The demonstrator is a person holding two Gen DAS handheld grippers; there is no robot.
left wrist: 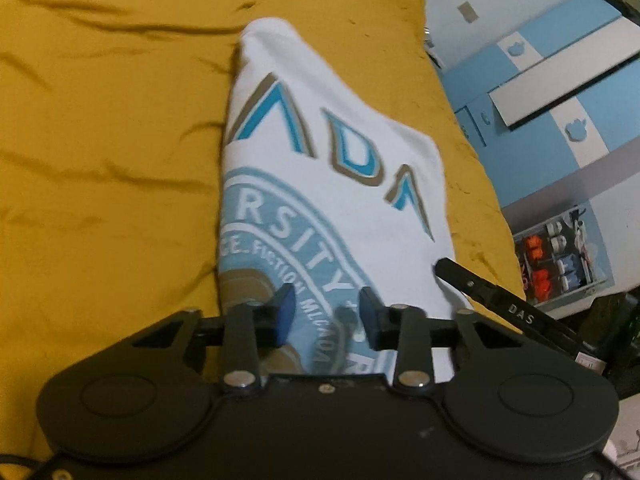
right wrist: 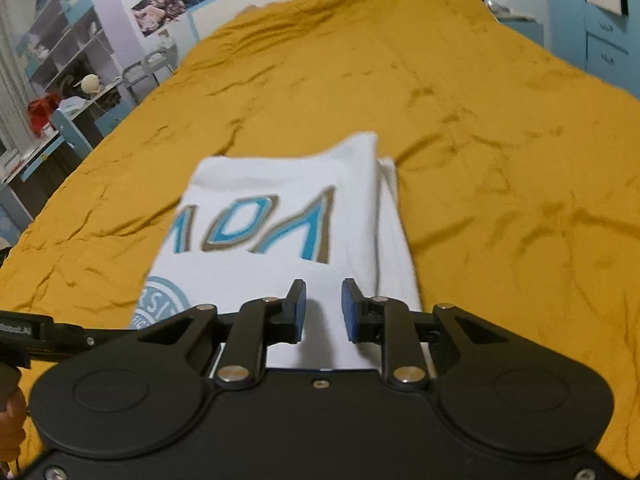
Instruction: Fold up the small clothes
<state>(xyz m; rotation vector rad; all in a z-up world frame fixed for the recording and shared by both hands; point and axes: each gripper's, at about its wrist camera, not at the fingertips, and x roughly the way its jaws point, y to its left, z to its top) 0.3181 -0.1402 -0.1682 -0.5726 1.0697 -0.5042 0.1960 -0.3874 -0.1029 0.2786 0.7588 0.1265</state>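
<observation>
Plainly, the left tool (left wrist: 327,316) hangs with its blue pads apart over the near end of the folded white shirt (left wrist: 320,168), gripping nothing. Just right of it, the right tool (right wrist: 323,309) is likewise parted and empty above the same shirt, which lies on the mustard-yellow bed (right wrist: 460,120).

Matt cotton shirt (left wrist: 320,184) (printed), creased cloth bedspread (left wrist: 112,128).
</observation>
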